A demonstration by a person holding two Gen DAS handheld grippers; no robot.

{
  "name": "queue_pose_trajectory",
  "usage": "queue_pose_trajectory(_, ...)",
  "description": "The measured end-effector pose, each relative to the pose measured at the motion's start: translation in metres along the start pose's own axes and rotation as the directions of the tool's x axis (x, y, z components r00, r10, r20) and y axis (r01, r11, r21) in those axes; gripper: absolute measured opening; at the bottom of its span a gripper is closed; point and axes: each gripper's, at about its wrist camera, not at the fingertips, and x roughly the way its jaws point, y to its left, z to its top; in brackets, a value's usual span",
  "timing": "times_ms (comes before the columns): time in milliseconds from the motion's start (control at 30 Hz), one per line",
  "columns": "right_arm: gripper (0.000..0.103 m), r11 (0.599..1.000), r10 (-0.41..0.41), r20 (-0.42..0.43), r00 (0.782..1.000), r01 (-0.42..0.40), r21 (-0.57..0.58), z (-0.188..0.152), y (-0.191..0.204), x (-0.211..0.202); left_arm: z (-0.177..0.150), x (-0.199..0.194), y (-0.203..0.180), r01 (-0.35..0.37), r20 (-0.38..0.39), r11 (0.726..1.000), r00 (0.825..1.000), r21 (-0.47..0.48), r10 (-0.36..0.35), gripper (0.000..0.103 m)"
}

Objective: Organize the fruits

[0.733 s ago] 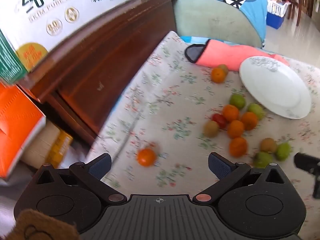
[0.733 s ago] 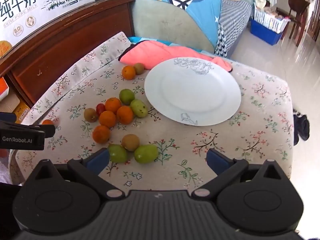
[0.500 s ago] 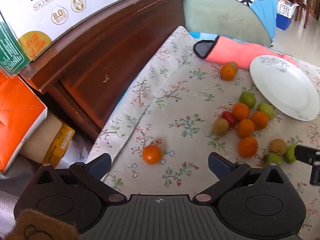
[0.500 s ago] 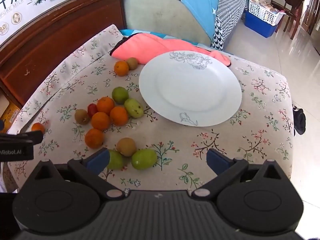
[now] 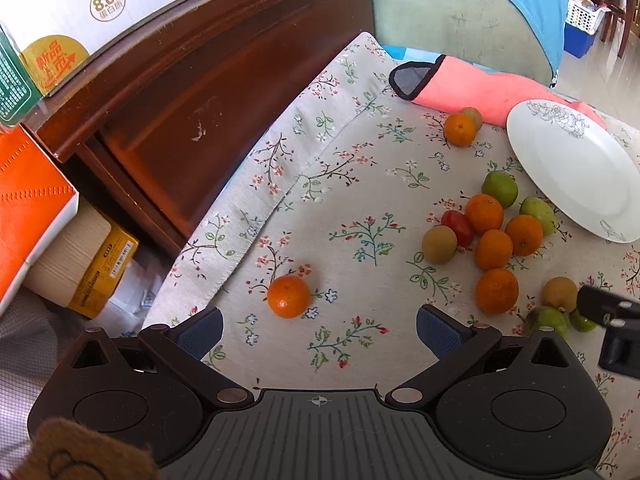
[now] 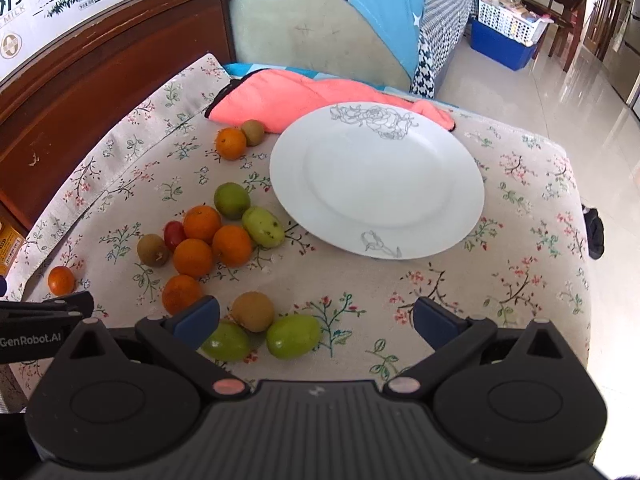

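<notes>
White plate sits empty on the floral tabletop, used as landmark here. Pink cloth lies just behind the plate, its edge touching the plate's far rim. Left of the plate: a cluster of oranges, green fruits, one small red fruit and a brown fruit, nearest green one just beside the rim. One orange plus brown fruit pair sits at the cloth edge, left-rear of the plate. Front-left of the plate: brown fruit with two green ones touching it. Lone orange well left of the plate, near the tabletop edge, apart from the rest. Left tongs wide, nothing between, the lone orange just ahead. Right tongs wide, nothing gripped, the front green fruits lying by the left finger. Wooden cabinet with milk carton far left of the plate; boxes beside it.
</notes>
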Motion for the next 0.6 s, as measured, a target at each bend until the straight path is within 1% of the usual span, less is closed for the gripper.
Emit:
queue_pose_trajectory(167, 0.102, 0.999, -0.018, -0.005, 1.0, 0.018, -0.026, -0.0036, 0.0044, 0.0022, 0.0008, 0.0004, -0.0003, 0.008, -0.006, 1.0, 1.0, 0.006, -0.008, 0.103)
queue_pose_trajectory(300, 0.102, 0.999, -0.021, -0.006, 1.0, 0.02, -0.027, -0.0044, 0.004, 0.0023, 0.001, 0.0009, 0.0021, 0.01, -0.011, 1.0, 1.0, -0.006, -0.01, 0.103)
queue_pose_trajectory(600, 0.102, 0.998, -0.021, 0.003, 1.0, 0.021, -0.052, -0.0069, 0.0071, 0.0041, 0.0, 0.0002, 0.0008, 0.024, -0.012, 1.0, 1.0, 0.004, -0.024, 0.103)
